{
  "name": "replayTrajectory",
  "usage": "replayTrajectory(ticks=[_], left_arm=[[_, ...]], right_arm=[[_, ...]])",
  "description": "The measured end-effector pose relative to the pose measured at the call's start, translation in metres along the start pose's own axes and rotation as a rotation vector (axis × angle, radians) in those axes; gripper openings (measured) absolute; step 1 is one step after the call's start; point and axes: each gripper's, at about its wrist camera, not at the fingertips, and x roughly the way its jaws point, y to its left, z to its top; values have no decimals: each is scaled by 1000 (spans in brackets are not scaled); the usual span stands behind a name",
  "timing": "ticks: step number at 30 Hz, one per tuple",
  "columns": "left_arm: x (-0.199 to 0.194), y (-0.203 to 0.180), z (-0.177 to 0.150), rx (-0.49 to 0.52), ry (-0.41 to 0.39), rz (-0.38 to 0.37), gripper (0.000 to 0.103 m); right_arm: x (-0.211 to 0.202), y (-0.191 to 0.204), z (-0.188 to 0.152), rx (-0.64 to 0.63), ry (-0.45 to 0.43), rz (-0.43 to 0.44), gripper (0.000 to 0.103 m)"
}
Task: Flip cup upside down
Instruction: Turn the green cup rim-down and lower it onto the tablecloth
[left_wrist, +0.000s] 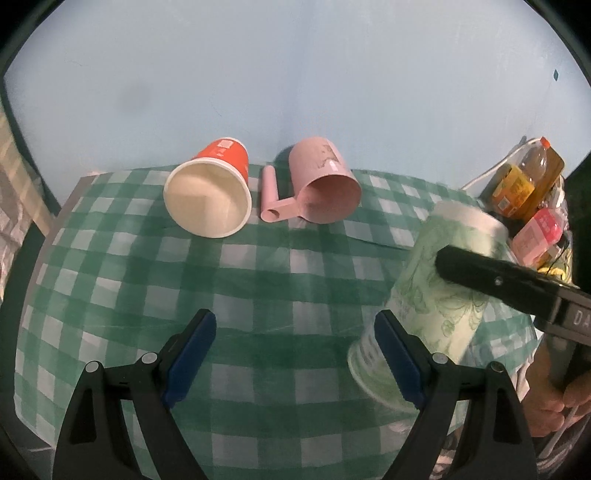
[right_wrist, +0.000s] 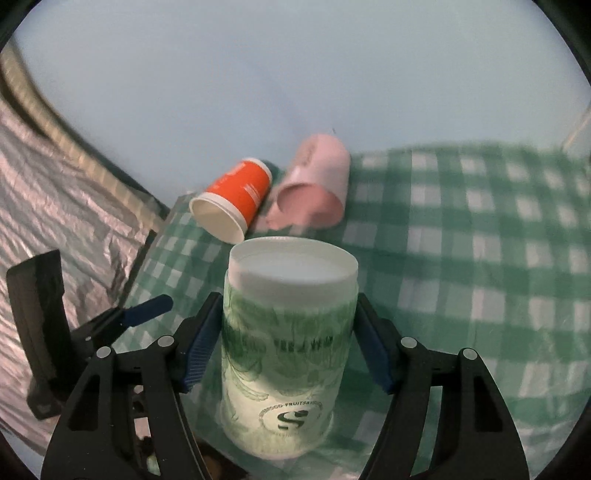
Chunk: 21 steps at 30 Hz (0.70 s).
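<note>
A green-patterned white paper cup (right_wrist: 286, 343) is held upside down, base up, between the blue pads of my right gripper (right_wrist: 286, 339), which is shut on it. In the left wrist view the same cup (left_wrist: 436, 291) is tilted at the right, just above the checked tablecloth (left_wrist: 258, 288), with a right finger (left_wrist: 480, 273) across it. My left gripper (left_wrist: 295, 354) is open and empty over the cloth, left of the cup; it shows at the left of the right wrist view (right_wrist: 147, 310).
An orange paper cup (left_wrist: 214, 192) and a pink handled mug (left_wrist: 325, 184) lie on their sides at the table's far edge. Bottles and packets (left_wrist: 528, 192) crowd the right edge. A pale blue wall stands behind. A silvery sheet (right_wrist: 55, 221) lies left of the table.
</note>
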Motion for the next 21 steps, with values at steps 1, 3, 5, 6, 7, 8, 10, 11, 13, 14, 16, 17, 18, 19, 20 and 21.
replayTrajectory(ticks=[1,3,5,6,7,8,10,11,13,14,16,17,18,19,20,21], left_arm=[[-2,1,-1,-9,-15,3,89],[-6,2,-4,-22,-41,20,89],[-8,1,-6,-23,-65,42,89],[-9,1,-7,-24,-73,52,89],[-9,1,-8,-26,-78,55,89],[-10,1,-10,-29,-84,56,89],[-11,1,-12,-32,-90,60,89],[-13,1,-14,-33,-98,69,89],[-15,1,-16,-33,-113,86,89],[-15,1,-18,-32,-116,93,89],[-17,1,-21,-36,-117,87,89],[-17,1,-22,-37,-118,84,89],[-17,1,-22,-40,-118,81,89],[-17,2,-23,-43,-118,83,89],[-17,2,-23,-44,-117,86,89],[-16,2,-23,-44,-116,83,89]], right_arm=[[-3,4,0,-26,-24,-16,71],[-9,14,-2,-84,-78,-61,71],[-12,25,-3,-150,-131,-118,70],[-13,30,-4,-183,-156,-152,70],[-14,36,-5,-215,-179,-188,70],[-15,41,-6,-248,-203,-227,70],[-19,47,-9,-304,-239,-285,70],[-20,50,-11,-322,-246,-305,70],[-21,54,-13,-339,-256,-331,70],[-21,56,-14,-348,-261,-334,70],[-20,59,-17,-359,-273,-353,70],[-19,59,-18,-363,-280,-361,70],[-19,61,-21,-365,-283,-363,70],[-17,60,-22,-366,-285,-362,70],[-16,64,-25,-368,-284,-366,70],[-14,65,-27,-372,-288,-373,70]])
